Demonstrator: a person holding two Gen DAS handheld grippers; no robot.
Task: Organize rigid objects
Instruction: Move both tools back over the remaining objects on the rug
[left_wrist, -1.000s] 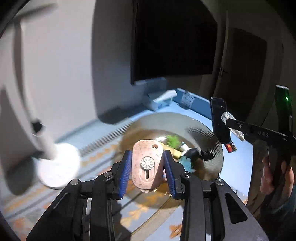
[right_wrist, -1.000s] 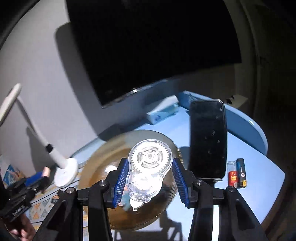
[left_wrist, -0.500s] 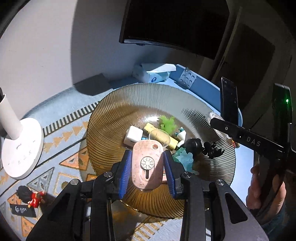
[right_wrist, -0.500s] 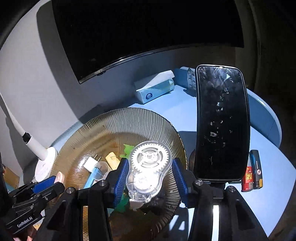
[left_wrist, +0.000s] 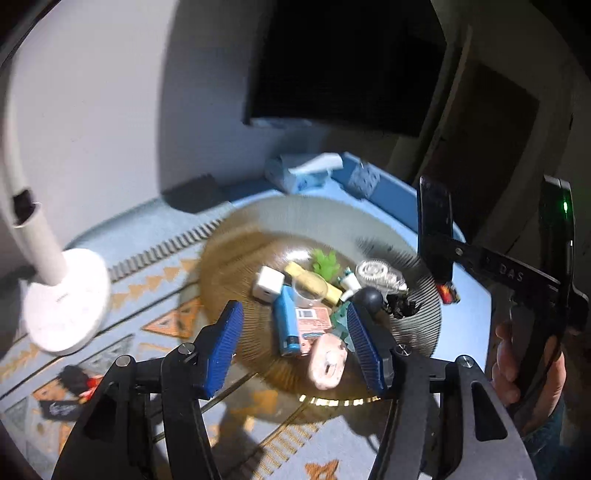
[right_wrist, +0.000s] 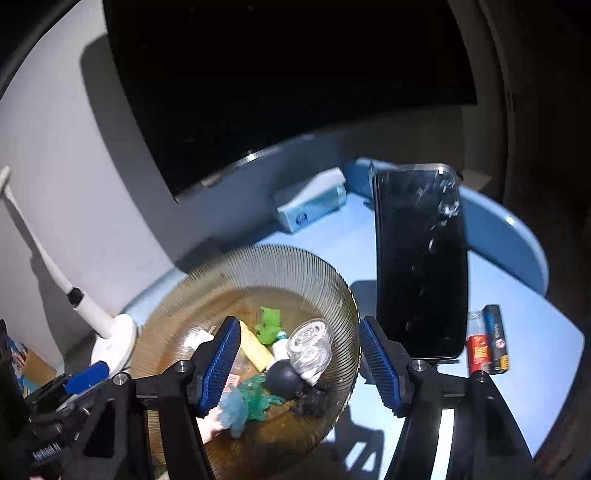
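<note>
**Operator:** Left wrist view is showing me the blue table (left_wrist: 469, 325) carrying the ribbed amber plate (left_wrist: 243, 258), with the white lamp base (left_wrist: 66, 299) standing just beside the plate.

**Observer:** And the claws?

**Operator:** I'm seeing the left gripper (left_wrist: 295, 347) standing wide, its jaws having just been opening; the pink tag (left_wrist: 327, 360) is lying blurred on the plate's near side between the pads, touching neither. My right gripper (right_wrist: 295, 365) is also gaping, having just been opening, with nothing pinched.

**Observer:** Where is the clear piece sitting?

**Operator:** The clear gear dispenser (right_wrist: 308, 349) is resting in the plate against the black ball (right_wrist: 282, 376). The phone (right_wrist: 419, 266) is riding upright on the right gripper.

**Observer:** Smaller bits?

**Operator:** I'm picking out a blue lighter (left_wrist: 286, 323), a white charger cube (left_wrist: 267, 284) and a green toy (right_wrist: 269, 323), all in the plate.
</note>
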